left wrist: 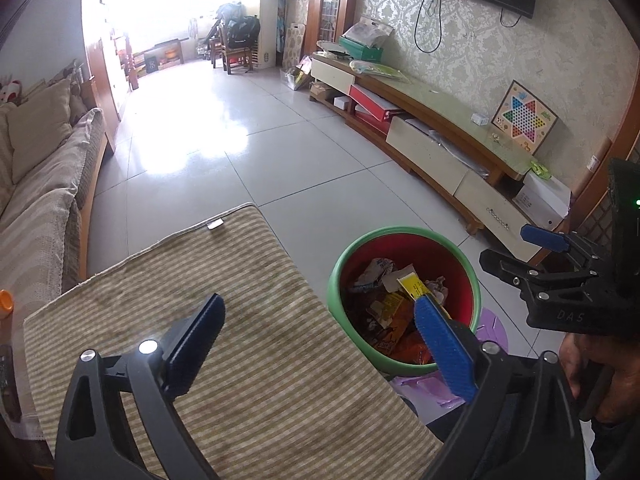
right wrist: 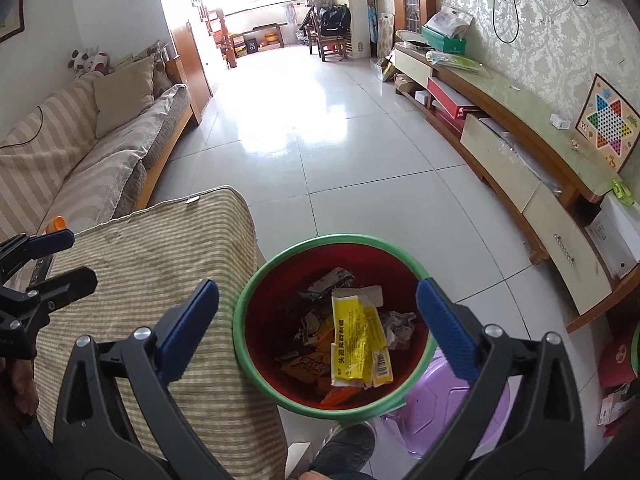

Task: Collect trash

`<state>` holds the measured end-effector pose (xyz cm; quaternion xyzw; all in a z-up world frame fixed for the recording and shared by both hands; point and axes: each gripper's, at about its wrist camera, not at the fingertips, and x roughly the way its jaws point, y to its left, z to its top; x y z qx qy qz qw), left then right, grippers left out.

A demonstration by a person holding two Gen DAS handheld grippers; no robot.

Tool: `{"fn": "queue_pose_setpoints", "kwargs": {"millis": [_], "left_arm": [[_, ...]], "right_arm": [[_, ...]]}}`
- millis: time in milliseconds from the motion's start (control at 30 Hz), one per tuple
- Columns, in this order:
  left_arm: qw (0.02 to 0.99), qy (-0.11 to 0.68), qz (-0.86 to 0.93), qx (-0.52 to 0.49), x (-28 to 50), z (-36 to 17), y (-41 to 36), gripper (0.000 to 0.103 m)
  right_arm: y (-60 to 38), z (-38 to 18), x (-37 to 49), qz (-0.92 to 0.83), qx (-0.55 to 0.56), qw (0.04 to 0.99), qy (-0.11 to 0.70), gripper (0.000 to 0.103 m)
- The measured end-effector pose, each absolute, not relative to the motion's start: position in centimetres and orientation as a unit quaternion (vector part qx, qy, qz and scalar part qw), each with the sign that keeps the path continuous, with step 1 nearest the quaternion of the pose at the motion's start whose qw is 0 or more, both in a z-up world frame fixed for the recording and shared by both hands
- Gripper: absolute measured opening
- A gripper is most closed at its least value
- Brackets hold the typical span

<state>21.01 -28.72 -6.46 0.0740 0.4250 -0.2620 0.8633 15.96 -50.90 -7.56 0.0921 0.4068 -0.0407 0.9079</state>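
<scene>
On the left, the left tool (left wrist: 316, 340) hung with its jaws spread wide and empty over the striped cloth-covered surface (left wrist: 240, 320). Just right of that surface stood the red, green-rimmed bin (right wrist: 336, 400), a yellow wrapper (right wrist: 360, 344) lying on its trash. Over it the right tool (right wrist: 318, 328) gaped apart, holding nothing.
</scene>
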Motion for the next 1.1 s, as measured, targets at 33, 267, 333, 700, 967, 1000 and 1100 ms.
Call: {"fn": "queue_pose_setpoints", "kwargs": {"millis": [33, 267, 333, 700, 967, 1000, 1100], "left_arm": [[0.863, 0.426, -0.262, 0.070, 20.8, -6.3, -28.0, 0.095], [0.870, 0.435, -0.225, 0.054, 18.3, -5.9, -22.7, 0.095], [0.878, 0.429, -0.207, 0.047, 17.3, -5.4, -20.7, 0.095], [0.924, 0.371, -0.097, 0.001, 11.8, -0.7, -8.7, 0.095], [0.948, 0.314, -0.044, -0.036, 7.7, 2.3, -2.6, 0.095], [0.950, 0.308, -0.040, -0.039, 7.3, 2.6, -2.1, 0.095], [0.958, 0.282, -0.020, -0.044, 5.9, 3.3, -1.2, 0.095]], "right_arm": [[-50.4, -7.4, 15.9, -0.039, 0.087, 0.908, 0.409, 0.098], [-45.8, -5.5, 14.6, -0.015, 0.069, 0.915, 0.397, 0.098], [-44.2, -4.6, 14.0, -0.011, 0.066, 0.919, 0.388, 0.098], [-34.3, -0.7, 11.5, 0.025, 0.027, 0.934, 0.354, 0.098], [-28.1, 1.4, 9.5, 0.037, 0.005, 0.942, 0.333, 0.098], [-27.7, 1.6, 9.2, 0.039, 0.006, 0.944, 0.329, 0.098], [-26.6, 2.5, 8.2, 0.042, 0.004, 0.948, 0.315, 0.098]]}}
